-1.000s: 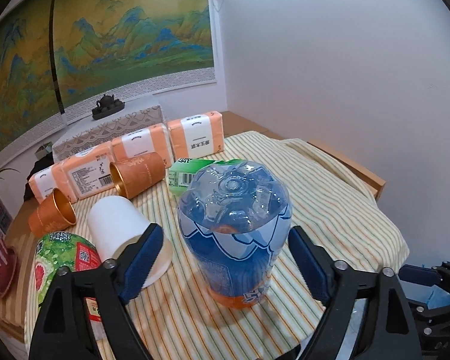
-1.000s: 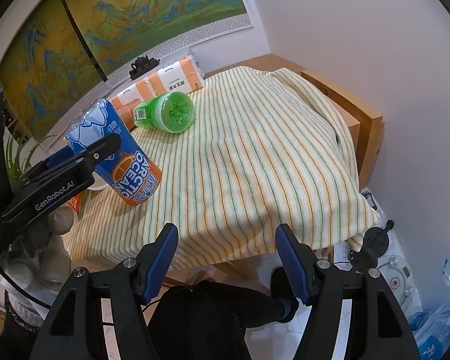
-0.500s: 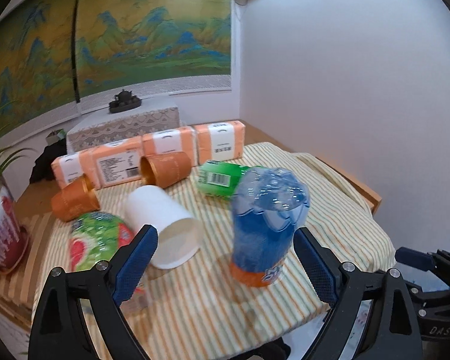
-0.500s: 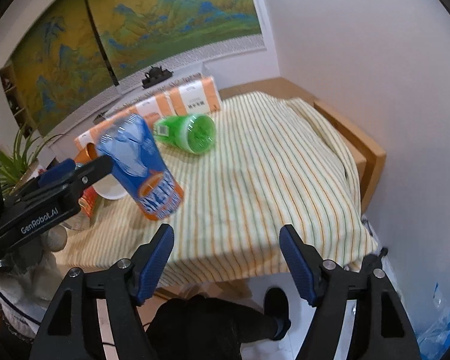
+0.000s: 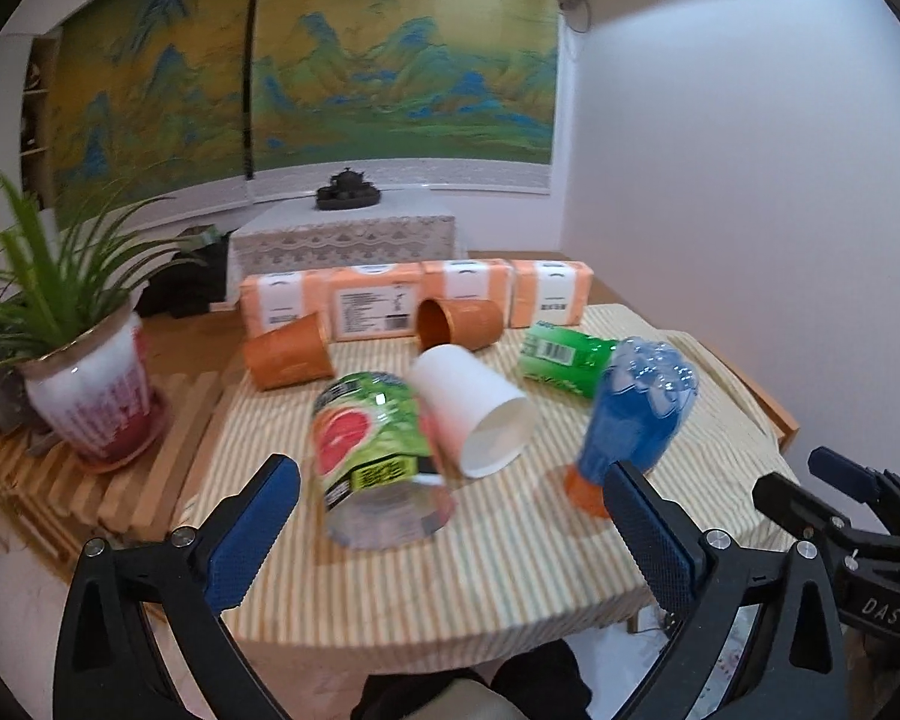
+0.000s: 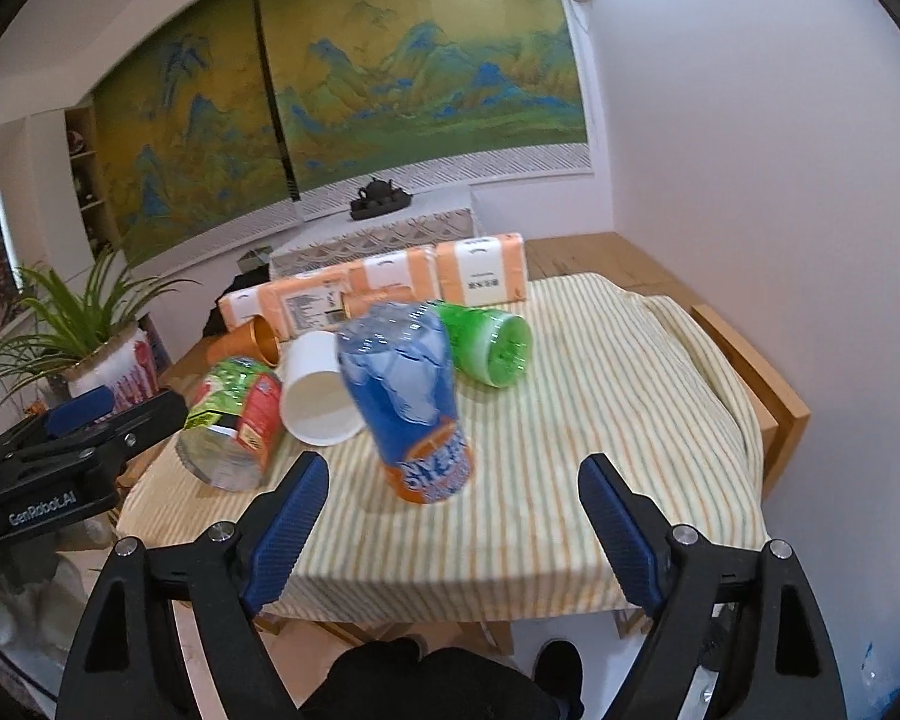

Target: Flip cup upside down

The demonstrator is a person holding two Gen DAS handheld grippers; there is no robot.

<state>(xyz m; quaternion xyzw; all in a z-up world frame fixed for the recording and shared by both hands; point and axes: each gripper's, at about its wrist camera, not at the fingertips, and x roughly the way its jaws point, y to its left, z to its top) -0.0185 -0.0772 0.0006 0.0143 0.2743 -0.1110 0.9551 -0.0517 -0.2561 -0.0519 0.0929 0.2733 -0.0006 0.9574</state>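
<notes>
Left wrist view looks past the left gripper, its blue-padded fingers spread wide with nothing between them; the right gripper stands the same way in its own view, jaws apart and empty. Both hang off the near edge of a table under a striped cloth. White letters reading "GenRobot.AI" run along the left tool's black body where it shows in the right wrist view, and "DAS" is printed on the black tool at the lower right of the left wrist view.

Nearest on the cloth, the blue cup stands mouth down, tilted slightly, its orange band carrying blurred white lettering that I cannot read. Just left of it lies a clear cup with a green and red fruit label, on its side, and a white paper cup on its side, its mouth toward the cameras, touching or nearly touching the fruit cup. Behind lies one green cup with a barcode label, also on its side. Two orange cups lie further back. Along the far edge stand four orange tissue packs with white labels, print too small to read. One potted plant sits on a slatted wooden stand at the left.
</notes>
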